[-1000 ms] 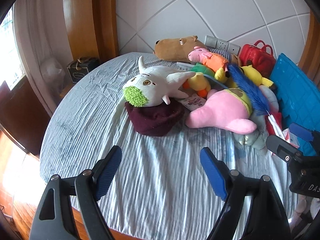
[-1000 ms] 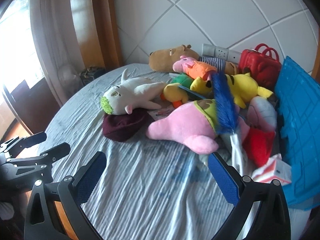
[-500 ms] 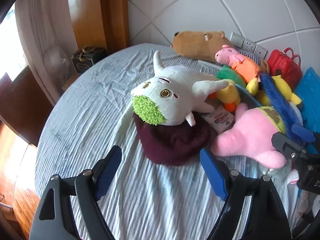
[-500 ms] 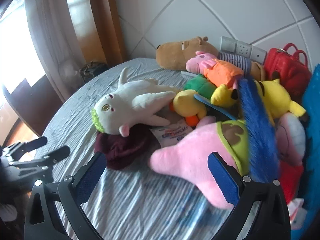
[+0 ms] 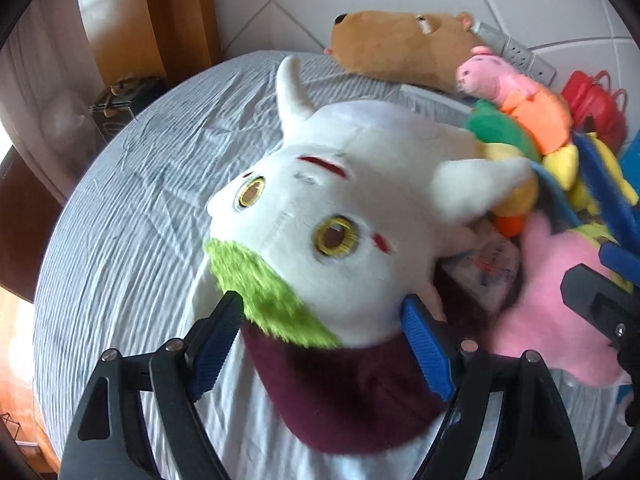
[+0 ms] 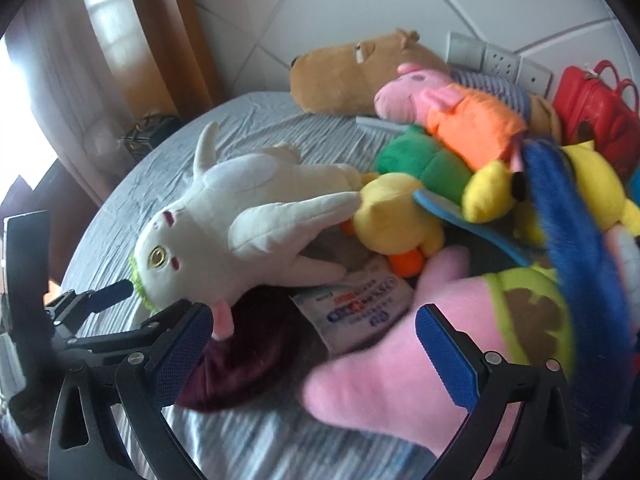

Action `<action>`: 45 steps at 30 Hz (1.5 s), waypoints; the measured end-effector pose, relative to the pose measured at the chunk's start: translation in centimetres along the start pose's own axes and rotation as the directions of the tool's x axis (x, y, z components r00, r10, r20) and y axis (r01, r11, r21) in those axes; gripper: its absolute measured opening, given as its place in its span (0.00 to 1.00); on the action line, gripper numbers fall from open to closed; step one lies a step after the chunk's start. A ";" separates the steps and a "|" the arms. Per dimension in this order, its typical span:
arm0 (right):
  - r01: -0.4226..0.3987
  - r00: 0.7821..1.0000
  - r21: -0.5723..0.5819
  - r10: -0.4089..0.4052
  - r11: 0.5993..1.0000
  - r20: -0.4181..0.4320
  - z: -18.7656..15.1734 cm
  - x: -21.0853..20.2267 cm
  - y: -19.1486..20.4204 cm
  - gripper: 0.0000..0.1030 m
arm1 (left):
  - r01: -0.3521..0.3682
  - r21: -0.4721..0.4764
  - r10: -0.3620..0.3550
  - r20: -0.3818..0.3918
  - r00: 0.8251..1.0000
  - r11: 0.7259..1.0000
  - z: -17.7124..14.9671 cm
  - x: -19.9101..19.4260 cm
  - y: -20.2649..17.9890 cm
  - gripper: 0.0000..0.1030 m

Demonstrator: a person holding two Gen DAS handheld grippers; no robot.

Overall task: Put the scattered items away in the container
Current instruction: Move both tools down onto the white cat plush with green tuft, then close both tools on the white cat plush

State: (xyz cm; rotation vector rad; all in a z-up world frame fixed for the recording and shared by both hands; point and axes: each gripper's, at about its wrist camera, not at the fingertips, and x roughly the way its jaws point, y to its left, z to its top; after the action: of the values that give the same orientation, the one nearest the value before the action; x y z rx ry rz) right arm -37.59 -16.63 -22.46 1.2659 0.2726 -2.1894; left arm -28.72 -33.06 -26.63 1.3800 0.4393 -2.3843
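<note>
White plush (image 5: 352,216) between open hand-held gripper (image 5: 324,344).

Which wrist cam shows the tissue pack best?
Right wrist. The tissue pack lies nearly fully visible there, its printed face up, between the maroon hat and the pink plush. In the left wrist view the tissue pack is a blurred sliver, mostly hidden behind the white plush.

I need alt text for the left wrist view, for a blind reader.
The open left gripper straddles the head of a white plush animal with yellow eyes and a green muzzle, lying on a maroon hat. More plush toys are piled to the right on a grey cloth.
</note>
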 end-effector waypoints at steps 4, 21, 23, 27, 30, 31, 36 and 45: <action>-0.009 0.999 0.002 0.009 1.000 -0.033 1.0 2.8 1.5 1.00 | 0.006 0.036 -0.007 0.022 1.000 0.999 0.8 1.1 2.2 1.00; -0.100 0.994 0.046 0.098 0.994 0.041 5.2 3.8 3.5 1.00 | -0.109 0.107 0.107 0.023 0.994 0.988 5.2 3.6 10.2 1.00; -0.070 0.996 0.037 0.068 0.997 0.054 5.8 3.4 3.0 0.98 | -0.128 0.112 0.125 0.029 0.992 0.986 5.6 3.8 10.6 1.00; -0.064 0.998 0.061 0.063 0.996 0.026 7.0 5.0 1.1 0.71 | -0.184 0.103 0.181 0.043 0.983 0.977 6.7 4.1 11.5 1.00; -0.133 0.991 0.106 0.133 0.985 0.001 7.5 7.1 -0.3 0.69 | -0.172 0.091 0.169 0.041 0.985 0.981 7.0 4.1 11.7 1.00; -0.171 0.985 0.123 0.172 0.978 0.000 7.6 7.5 -0.5 0.69 | -0.152 0.087 0.149 0.037 0.988 0.985 6.9 4.0 11.7 1.00; -0.208 0.972 0.124 0.219 0.970 -0.087 7.4 11.0 0.6 0.80 | -0.048 0.065 0.047 0.018 0.999 0.997 6.4 3.6 11.4 1.00; -0.199 0.977 0.077 0.204 0.977 -0.062 7.2 11.2 1.1 0.91 | -0.027 0.124 0.022 0.038 0.999 0.992 6.7 5.2 8.9 1.00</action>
State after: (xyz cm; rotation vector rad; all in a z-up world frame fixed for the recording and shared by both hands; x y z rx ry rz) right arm -46.38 -25.08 -27.99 1.3484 0.0908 -2.0005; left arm -32.33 -44.59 -28.78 1.3838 0.2660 -2.4494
